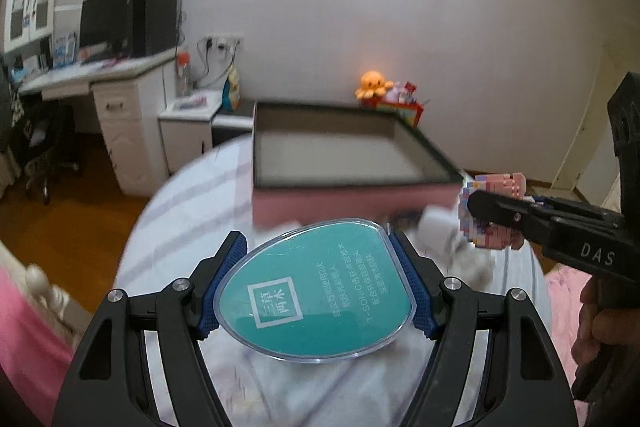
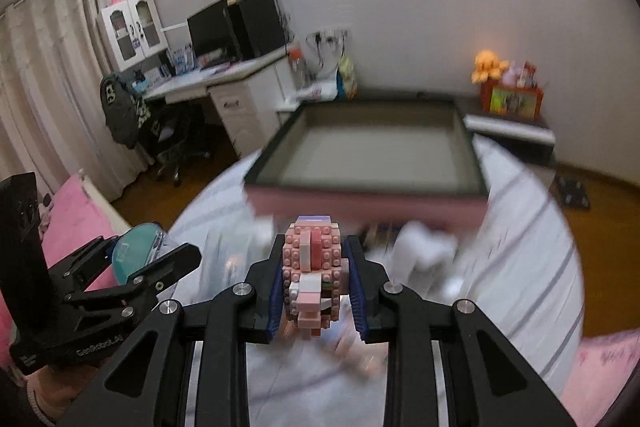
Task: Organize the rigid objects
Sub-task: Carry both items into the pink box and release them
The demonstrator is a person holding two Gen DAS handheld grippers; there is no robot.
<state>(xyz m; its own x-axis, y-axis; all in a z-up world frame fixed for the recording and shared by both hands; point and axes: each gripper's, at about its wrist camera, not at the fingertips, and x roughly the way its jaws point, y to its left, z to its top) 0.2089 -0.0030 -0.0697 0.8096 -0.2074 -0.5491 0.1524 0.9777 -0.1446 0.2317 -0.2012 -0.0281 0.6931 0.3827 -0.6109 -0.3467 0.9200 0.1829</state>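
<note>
Left gripper [image 1: 316, 291]: clamps the teal oval clear-plastic case [image 1: 316, 291] across its width, carried level.
Right gripper [image 2: 314, 279]: pinches the pink brick-built figure [image 2: 312, 267], upright.
Destination: pink-walled open box [image 1: 352, 195], just ahead, likely receiving both.

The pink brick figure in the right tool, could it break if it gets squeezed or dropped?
Probably, a bit. The pink brick figure looks built from many small studded bricks, so pieces could pop off under a hard squeeze or a fall. It seems stiff, not floppy, and the right tool pinches its flat sides, so it likely won't slip. Small plastic bricks suggest it is light.
</note>
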